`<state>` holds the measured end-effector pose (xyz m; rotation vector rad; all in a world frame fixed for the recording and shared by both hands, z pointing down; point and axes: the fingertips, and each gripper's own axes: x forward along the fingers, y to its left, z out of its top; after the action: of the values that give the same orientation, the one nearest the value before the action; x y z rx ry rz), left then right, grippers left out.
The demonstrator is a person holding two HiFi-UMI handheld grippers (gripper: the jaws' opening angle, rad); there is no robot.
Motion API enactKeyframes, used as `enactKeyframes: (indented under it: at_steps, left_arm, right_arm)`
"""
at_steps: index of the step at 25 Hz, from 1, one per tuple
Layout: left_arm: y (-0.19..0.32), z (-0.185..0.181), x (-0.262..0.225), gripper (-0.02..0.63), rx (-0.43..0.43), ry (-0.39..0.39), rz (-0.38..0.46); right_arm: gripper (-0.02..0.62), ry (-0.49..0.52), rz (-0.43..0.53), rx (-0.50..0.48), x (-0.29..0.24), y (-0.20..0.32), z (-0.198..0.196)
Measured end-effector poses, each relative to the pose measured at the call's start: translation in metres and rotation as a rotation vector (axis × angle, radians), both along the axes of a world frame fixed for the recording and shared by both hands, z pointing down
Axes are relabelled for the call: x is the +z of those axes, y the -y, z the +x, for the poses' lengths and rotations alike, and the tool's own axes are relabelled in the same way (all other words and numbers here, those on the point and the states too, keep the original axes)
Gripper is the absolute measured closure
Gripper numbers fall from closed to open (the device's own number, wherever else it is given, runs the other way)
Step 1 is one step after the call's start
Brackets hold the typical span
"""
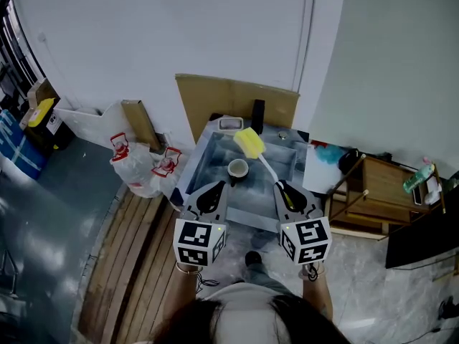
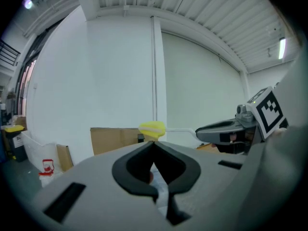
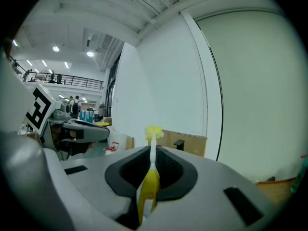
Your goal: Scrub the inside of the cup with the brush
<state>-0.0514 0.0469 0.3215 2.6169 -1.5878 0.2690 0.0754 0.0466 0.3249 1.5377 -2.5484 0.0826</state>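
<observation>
A small cup stands upright on the floor of the steel sink. My right gripper is shut on the yellow handle of the brush. The brush's white shaft slants up and left to its yellow head, which hangs over the sink behind the cup. In the right gripper view the head shows just past the jaws of the right gripper. My left gripper is shut, with nothing seen in it, near the sink's front edge, in front of the cup. In the left gripper view the left gripper has its jaws together, with the brush head beyond.
A cardboard sheet leans on the wall behind the sink, with a black upright piece at its back rim. White plastic bags lie to the left. A wooden rack stands to the right. Wooden planks cover the floor at the lower left.
</observation>
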Motion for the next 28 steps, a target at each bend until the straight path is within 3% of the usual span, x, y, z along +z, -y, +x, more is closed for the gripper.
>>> enactKeyframes:
  at_steps: [28]
  left_arm:
    - [-0.081, -0.019, -0.036, 0.598, 0.02, -0.042, 0.084]
  right_arm:
    - [0.546, 0.004, 0.11, 0.041, -0.045, -0.076, -0.007]
